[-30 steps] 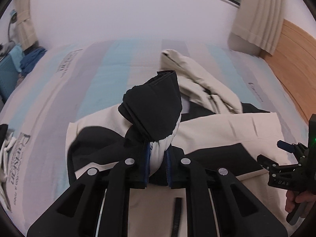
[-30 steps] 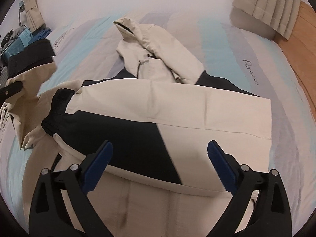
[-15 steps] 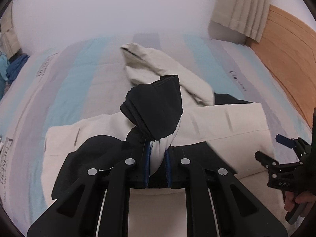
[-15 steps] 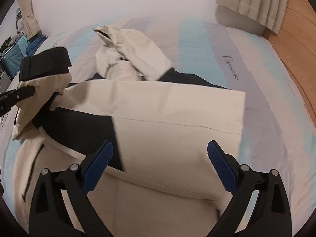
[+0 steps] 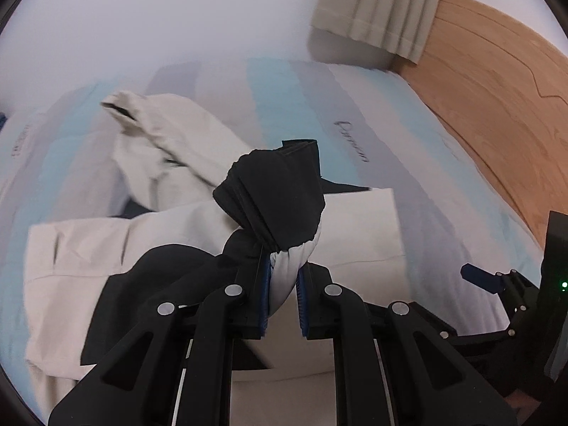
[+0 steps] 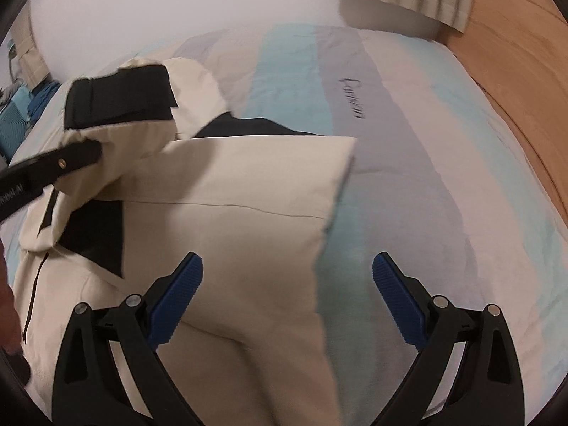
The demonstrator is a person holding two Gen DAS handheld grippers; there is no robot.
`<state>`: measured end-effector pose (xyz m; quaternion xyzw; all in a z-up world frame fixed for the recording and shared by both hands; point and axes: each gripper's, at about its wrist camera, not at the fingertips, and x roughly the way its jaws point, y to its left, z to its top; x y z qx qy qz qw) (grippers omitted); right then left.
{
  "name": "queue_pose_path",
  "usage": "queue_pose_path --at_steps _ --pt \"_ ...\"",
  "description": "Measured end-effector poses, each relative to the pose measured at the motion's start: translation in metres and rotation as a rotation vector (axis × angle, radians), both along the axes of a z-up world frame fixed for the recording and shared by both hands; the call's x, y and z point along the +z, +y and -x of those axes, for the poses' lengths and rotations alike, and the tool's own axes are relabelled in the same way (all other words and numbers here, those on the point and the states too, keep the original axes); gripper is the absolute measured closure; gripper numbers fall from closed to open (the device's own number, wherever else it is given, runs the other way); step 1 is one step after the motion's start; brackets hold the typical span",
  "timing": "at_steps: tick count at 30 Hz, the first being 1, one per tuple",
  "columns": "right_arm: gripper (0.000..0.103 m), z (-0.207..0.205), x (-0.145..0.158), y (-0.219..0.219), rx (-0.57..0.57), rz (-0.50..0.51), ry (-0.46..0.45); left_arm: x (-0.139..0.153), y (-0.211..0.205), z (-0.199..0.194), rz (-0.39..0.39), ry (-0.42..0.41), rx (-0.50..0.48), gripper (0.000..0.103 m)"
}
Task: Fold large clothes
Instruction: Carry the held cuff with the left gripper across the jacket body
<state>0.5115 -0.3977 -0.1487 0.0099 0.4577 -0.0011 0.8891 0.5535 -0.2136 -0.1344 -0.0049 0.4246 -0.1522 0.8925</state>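
Right now your left gripper (image 5: pixel 282 291) is clamped tight on a bunched sleeve end (image 5: pixel 273 209) of a cream and black jacket (image 6: pixel 230 213), with the black cuff sticking up above the blue pads. From the right wrist view, that cuff hangs lifted over the jacket's left side, with the cream sleeve trailing down from it onto the body.

Your right gripper (image 6: pixel 287 296) is wide open and holds nothing. It hovers above the jacket's right edge, where the cream cloth meets the striped bedsheet (image 6: pixel 408 177).

The jacket lies spread on the bed, mostly flat, with a straight folded edge on its right side and a dark zipper (image 6: pixel 33 298) running down the front near the lower left. A loose cream part (image 5: pixel 159 149), perhaps a hood or the other sleeve, lies crumpled past the far edge, toward the wall.

By my reading, folding is at an early to middle stage. One side looks tucked in, and the held sleeve is not yet laid across the body. What seems left: setting that sleeve down, tidying the crumpled far part, then folding the body into a compact bundle.
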Motion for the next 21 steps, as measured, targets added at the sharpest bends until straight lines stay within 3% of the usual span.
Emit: queue_pose_path --at_steps 12,21 --pt "0.010 0.013 -0.025 -0.050 -0.060 -0.007 0.038 -0.044 -0.058 -0.014 -0.034 0.068 -0.033 0.092" --pt "0.010 0.017 -0.029 -0.063 -0.081 -0.022 0.050 -0.050 -0.078 -0.011 -0.088 0.043 -0.050 0.091"
